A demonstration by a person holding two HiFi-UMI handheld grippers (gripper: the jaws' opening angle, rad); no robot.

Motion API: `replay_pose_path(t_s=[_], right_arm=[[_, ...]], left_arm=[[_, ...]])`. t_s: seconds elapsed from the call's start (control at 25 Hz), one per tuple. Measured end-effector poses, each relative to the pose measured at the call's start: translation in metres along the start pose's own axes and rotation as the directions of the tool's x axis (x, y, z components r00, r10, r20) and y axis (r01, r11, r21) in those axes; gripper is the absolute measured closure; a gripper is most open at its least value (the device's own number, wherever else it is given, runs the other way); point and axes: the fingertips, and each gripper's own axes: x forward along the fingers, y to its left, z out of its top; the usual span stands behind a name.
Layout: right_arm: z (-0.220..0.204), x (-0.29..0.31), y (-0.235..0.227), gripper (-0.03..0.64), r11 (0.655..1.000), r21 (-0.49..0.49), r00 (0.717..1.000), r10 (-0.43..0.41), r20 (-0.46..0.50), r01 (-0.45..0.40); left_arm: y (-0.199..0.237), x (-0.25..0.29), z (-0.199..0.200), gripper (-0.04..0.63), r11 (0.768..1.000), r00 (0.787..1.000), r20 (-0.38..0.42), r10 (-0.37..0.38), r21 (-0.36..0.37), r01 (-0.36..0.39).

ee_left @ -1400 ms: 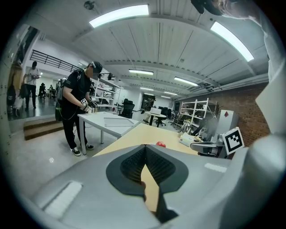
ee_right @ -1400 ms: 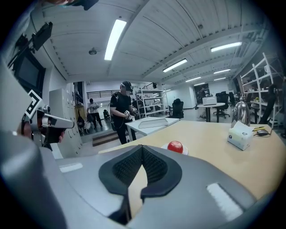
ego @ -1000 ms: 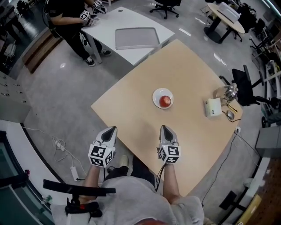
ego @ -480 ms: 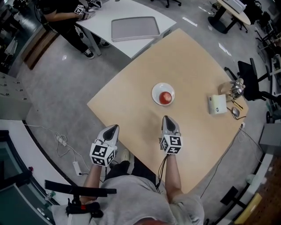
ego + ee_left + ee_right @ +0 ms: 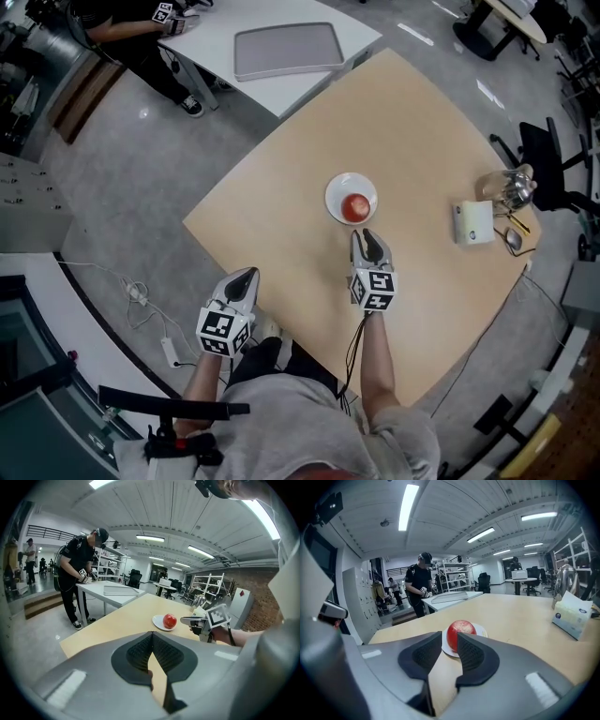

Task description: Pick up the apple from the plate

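Observation:
A red apple (image 5: 355, 207) lies on a small white plate (image 5: 334, 190) in the middle of the light wooden table (image 5: 422, 122). My right gripper (image 5: 367, 236) hovers just short of the plate's near rim and points at the apple. Its jaws are opening, a narrow gap shows between them, and nothing is in it. In the right gripper view the apple (image 5: 459, 633) and plate (image 5: 482, 631) sit just past the right gripper (image 5: 449, 641). My left gripper (image 5: 246, 275) hangs shut and empty off the table's near left edge. From the left gripper (image 5: 152, 635) view the apple (image 5: 169, 620) is farther off.
A tissue box (image 5: 473, 223) and a glass jug (image 5: 509, 190) stand near the table's right edge. A white table with a grey tray (image 5: 286, 50) adjoins the far corner, and a person (image 5: 131, 23) works there. An office chair (image 5: 553, 159) stands at the right.
My right gripper has moved forward across the table and now sits close to the plate. The left gripper has shifted slightly forward and stays off the table's edge.

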Motion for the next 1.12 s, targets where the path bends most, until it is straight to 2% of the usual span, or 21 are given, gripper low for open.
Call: replay_pose_path(t_s=[0.36,0.64,0.8,1.12], right_arm=[[-0.014,0.028,-0.008,0.370,1.000,0.007,0.999,0.026,-0.043,-0.026],[-0.015,0.045,-0.015,0.279,1.000,0.010,0.999,-0.017,-0.042,0.017],[-0.012,0.057,-0.021,0.250,0.999,0.014,0.998,-0.041,-0.042,0.042],[-0.006,0.077,-0.027,0.250,0.999,0.004,0.998,-0.040,-0.047,0.040]], left_arm=[[0.005,0.012,-0.009,0.575,1.000,1.000,-0.026,0.018,-0.015,-0.018],[0.014,0.014,-0.014,0.575,0.999,0.998,-0.045,0.034,-0.029,-0.035],[0.018,0.017,-0.015,0.575,0.999,0.998,-0.053,0.037,-0.032,-0.039],[0.024,0.023,-0.019,0.575,0.998,0.997,-0.072,0.042,-0.040,-0.045]])
